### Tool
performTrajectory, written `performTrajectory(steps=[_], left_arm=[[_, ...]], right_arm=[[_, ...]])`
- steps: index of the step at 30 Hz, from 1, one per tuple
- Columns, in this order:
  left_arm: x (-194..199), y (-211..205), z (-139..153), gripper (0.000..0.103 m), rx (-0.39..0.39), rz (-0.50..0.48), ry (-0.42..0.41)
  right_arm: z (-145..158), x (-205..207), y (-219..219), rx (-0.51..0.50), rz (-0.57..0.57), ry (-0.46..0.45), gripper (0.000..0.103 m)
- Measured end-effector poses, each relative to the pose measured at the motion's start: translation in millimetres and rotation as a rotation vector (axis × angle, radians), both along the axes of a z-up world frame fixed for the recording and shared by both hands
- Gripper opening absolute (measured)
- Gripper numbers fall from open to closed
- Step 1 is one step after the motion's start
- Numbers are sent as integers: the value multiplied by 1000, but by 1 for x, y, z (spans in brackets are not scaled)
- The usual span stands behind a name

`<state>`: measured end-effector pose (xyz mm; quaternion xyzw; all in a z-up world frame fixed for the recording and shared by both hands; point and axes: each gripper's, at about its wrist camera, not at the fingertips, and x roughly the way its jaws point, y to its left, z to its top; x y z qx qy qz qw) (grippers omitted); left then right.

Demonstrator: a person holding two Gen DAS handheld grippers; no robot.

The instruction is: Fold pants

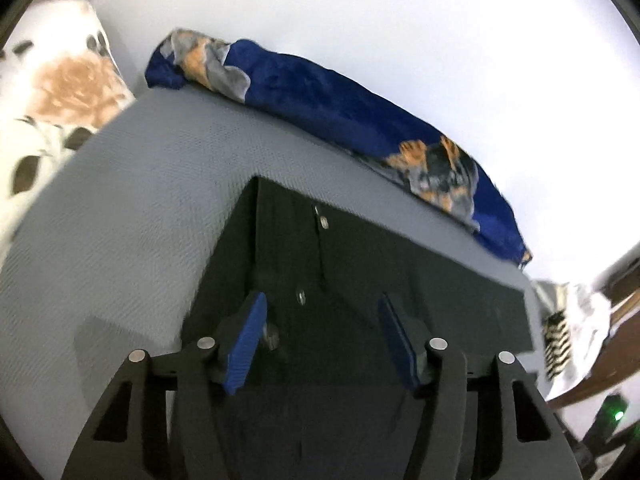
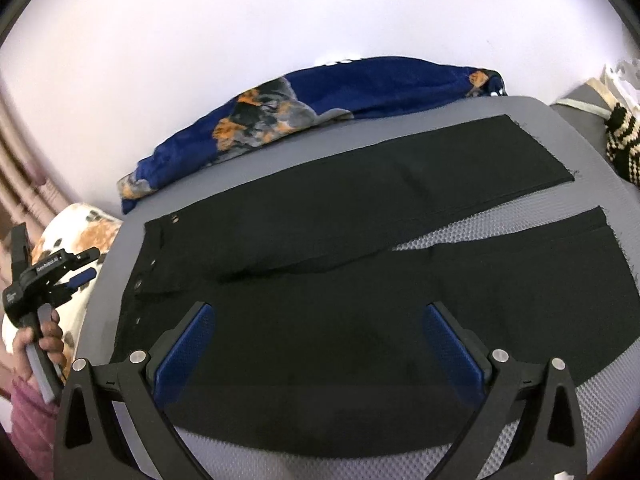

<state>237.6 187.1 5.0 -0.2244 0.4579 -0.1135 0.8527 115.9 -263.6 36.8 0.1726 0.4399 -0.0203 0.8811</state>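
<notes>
Black pants (image 2: 328, 232) lie flat on the grey bed (image 2: 600, 408), waistband with metal buttons to the left, both legs spread to the right with a narrow gap between them. My right gripper (image 2: 320, 312) is open, hovering over the near leg close to the seat. My left gripper (image 1: 322, 304) is open above the waistband (image 1: 320, 240), empty; it also shows in the right wrist view (image 2: 86, 266), held by a hand off the bed's left edge.
A blue blanket with orange and grey print (image 2: 320, 96) lies along the far edge by the white wall. A floral pillow (image 1: 60, 92) sits at the left end. A striped knit item (image 2: 622, 144) lies at the right end.
</notes>
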Motion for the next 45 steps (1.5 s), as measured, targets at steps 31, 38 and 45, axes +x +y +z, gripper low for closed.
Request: performTrajectory(steps=[31,38,45], left_arm=[[147,17,-103,28,-235,-102,197],[156,6,-102,27,-393,-191,103],[183,-19,-120,27,-393,-194,175]], right_arm=[[-50,122,34,7,66,116,103],[-56,135,40,8,121,106,103],[-63,164,37,2,156,86,103]])
